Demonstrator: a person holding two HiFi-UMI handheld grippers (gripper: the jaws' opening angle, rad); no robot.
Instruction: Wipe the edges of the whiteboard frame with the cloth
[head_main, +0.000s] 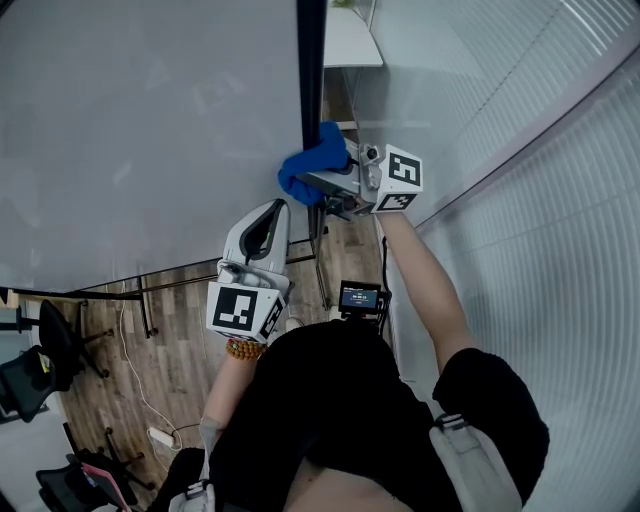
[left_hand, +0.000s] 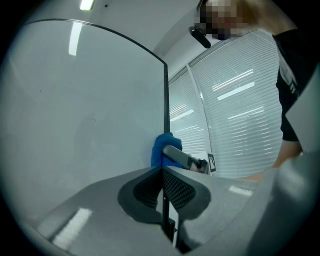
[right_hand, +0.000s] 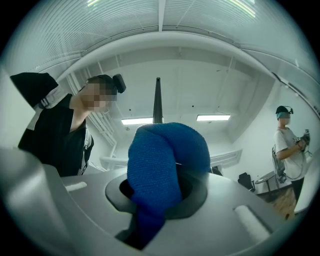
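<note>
The right hand-held gripper (head_main: 335, 182) is clenched on the blue cloth (head_main: 310, 168), which bunches at its 9 o'clock, pressed against the dark vertical edge of the whiteboard frame (head_main: 311, 60). The left hand-held gripper (head_main: 270, 215), at 7 o'clock from the blue cloth, has its jaws together on nothing.

Office, large whiteboard (head_main: 150, 130), slatted window blinds (head_main: 560, 200), swivel chairs (head_main: 50, 345), wood-look floor (head_main: 180, 340)

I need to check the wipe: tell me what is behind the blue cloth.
The black frame edge runs behind the cloth and shows above it in the head view. The stretch directly behind is covered by the cloth, which the right tool grips.
</note>
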